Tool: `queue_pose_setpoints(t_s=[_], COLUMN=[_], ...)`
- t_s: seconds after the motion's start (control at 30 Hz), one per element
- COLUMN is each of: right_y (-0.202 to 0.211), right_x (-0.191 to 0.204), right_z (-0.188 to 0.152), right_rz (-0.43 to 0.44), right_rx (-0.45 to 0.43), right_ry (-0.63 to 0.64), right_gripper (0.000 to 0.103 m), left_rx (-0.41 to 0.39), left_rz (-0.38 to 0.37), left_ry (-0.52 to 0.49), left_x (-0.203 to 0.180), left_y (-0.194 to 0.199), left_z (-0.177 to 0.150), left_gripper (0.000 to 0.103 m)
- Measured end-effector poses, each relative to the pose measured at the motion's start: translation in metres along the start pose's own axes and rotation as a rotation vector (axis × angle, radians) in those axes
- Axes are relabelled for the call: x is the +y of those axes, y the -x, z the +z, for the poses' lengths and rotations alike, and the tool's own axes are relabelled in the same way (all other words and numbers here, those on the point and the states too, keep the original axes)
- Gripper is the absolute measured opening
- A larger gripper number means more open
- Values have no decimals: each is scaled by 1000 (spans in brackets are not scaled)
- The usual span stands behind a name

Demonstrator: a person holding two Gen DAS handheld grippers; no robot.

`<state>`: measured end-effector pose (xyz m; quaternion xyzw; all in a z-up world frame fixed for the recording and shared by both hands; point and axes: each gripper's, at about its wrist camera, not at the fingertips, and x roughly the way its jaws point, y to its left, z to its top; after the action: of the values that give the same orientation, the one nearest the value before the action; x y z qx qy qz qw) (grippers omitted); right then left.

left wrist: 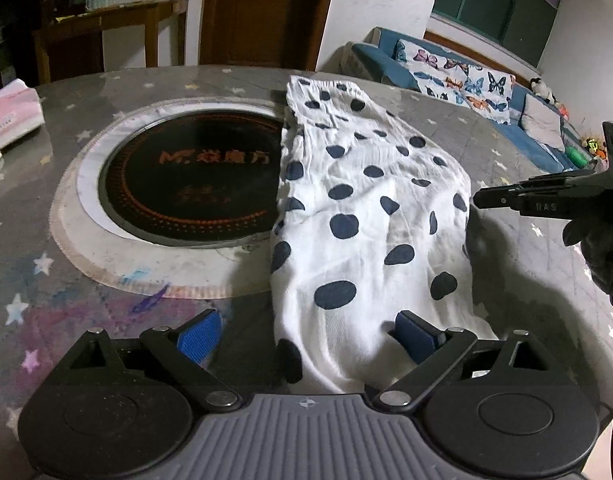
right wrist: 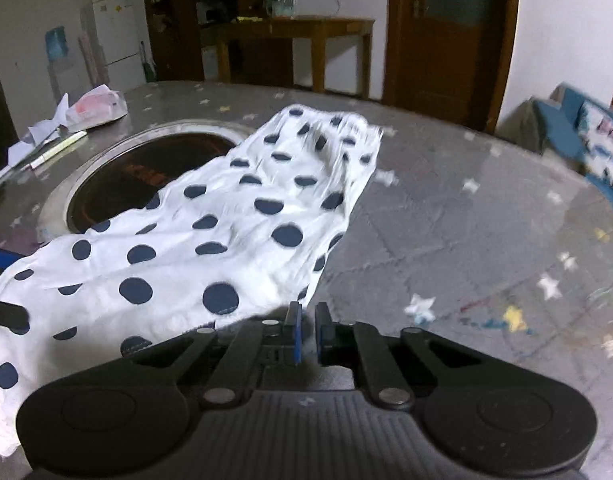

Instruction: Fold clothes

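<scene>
A: Where is the polka-dot garment point(left wrist: 366, 216)?
B: On the table point(left wrist: 526, 248), partly over its round inset. The left gripper point(left wrist: 306, 334) is wide apart at the near hem.
A: And the right gripper point(right wrist: 306, 332)?
B: Almost together, maybe holding nothing. Next, pinch the hem and fold.

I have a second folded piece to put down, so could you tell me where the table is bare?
Bare tabletop lies right of the polka-dot garment. Crowded: the round hob left of it, papers and pen beyond.
</scene>
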<state>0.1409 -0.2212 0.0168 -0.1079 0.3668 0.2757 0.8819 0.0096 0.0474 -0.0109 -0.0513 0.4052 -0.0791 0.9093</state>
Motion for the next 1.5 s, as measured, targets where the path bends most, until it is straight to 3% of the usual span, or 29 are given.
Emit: queue_pose_setpoints(t_s=[0.07,0.13,0.2,0.33,0.4,0.67,0.83,1.03,1.13,1.27,1.37,1.5], right_y=[9,18,18,10,7,24,34,42,46,42,29,0], right_x=[6,17,31,61,78,126,142,132,117,94,74,52], right_z=[5,11,14,10,6,-26,-49,-53,-41,-18,0,19], right_rz=[2,27,73,167,206,303,292,311,322,254,193,120], right_rx=[-34,-68,-79,-62,-53,-26,-6,2,-14,-56,-72,-62], right_ry=[12,37,56,75,88,208,285,220,169,132,90,49], right_gripper=[11,22,41,44,53,55,55,55,60,61,61,61], left_rx=[-30,-72,-109,-141,-134,-83,-56,-55,-79,-129,-158,-146], left_rz=[10,14,3,-24,-24,33,107,129,131,84,2,-102], left_ry=[-4,-5,-2,6,8,-10,-27,-33,-22,-15,-27,-61], left_x=[1,0,-2,-8,-10,-4,5,9,10,3,-11,-32], left_y=[10,21,29,28,20,-6,-14,-11,-3,15,27,28], left_z=[2,5,10,17,19,10,-2,-8,-1,9,12,10], left_gripper=[96,96,96,96,96,95,95,96,95,96,103,103])
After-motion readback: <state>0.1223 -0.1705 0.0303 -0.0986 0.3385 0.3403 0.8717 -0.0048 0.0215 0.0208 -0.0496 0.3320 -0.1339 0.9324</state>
